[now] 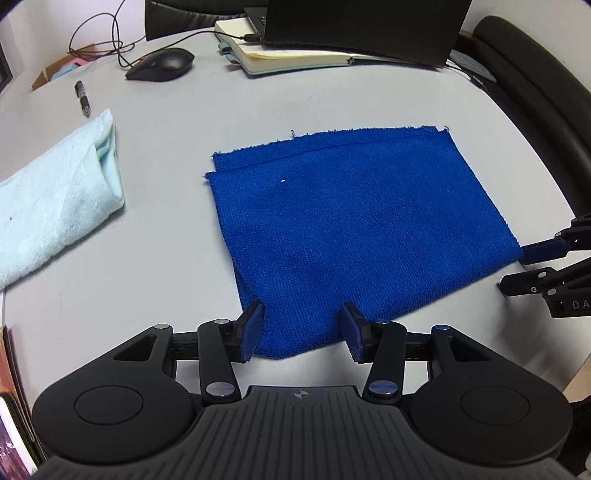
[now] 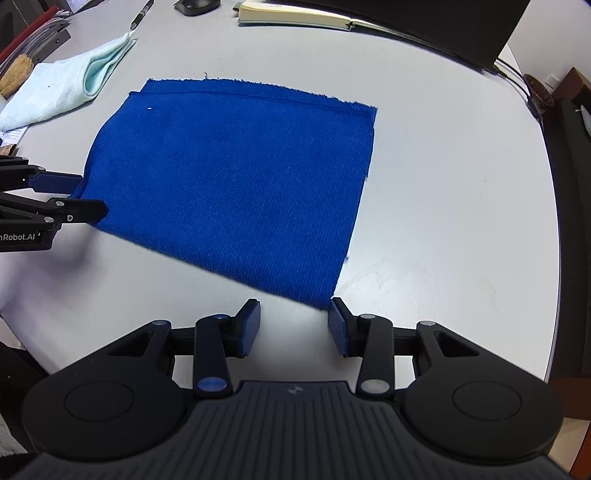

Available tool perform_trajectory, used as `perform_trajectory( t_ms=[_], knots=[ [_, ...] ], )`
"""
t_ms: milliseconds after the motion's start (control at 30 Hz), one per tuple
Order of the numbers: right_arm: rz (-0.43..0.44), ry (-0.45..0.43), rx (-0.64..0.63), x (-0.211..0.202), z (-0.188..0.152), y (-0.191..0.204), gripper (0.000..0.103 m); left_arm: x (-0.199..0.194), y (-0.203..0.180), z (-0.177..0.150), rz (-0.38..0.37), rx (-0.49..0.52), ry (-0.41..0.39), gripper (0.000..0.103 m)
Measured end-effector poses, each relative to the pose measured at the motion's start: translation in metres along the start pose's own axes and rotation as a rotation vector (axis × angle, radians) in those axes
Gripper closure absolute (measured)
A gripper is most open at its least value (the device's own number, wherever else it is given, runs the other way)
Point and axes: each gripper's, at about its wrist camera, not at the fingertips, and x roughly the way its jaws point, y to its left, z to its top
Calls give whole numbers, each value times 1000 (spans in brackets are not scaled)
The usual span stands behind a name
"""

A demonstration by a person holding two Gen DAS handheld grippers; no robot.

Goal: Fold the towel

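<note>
A blue towel (image 1: 351, 221) (image 2: 236, 177) lies flat on the grey table (image 1: 147, 266), folded in two with its raw edges at the far side. My left gripper (image 1: 303, 310) points down over the towel's near left corner. Its jaws stand apart with that corner lying between them, and the pads do not press on it. In the right wrist view the left gripper (image 2: 92, 195) straddles the same corner. My right gripper (image 2: 293, 306) is open just short of the near right corner, which lies by its right finger. It shows at the right edge of the left wrist view (image 1: 513, 271).
A folded pale aqua towel (image 1: 55, 206) (image 2: 62, 88) lies to the left. A pen (image 1: 82, 96), a black mouse (image 1: 162, 62) with its cable, an open notebook (image 1: 295, 55) and a laptop (image 1: 362, 26) are at the back. A black chair (image 1: 535, 92) stands beyond the right table edge.
</note>
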Motion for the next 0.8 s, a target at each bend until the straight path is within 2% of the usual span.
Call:
perform_trajectory(
  t_ms=[267,633,800],
  knots=[
    [-3,-84,32,-16,9,2,61,-12,4,-3,9,-69,-32,53],
    [-9,-107,15,-8,29,7,61,-34,15,15,15,-127,-118,54],
    [-1,-94,11,-1,36,8,61,-27,12,23,5,-103,-101,54]
  ],
)
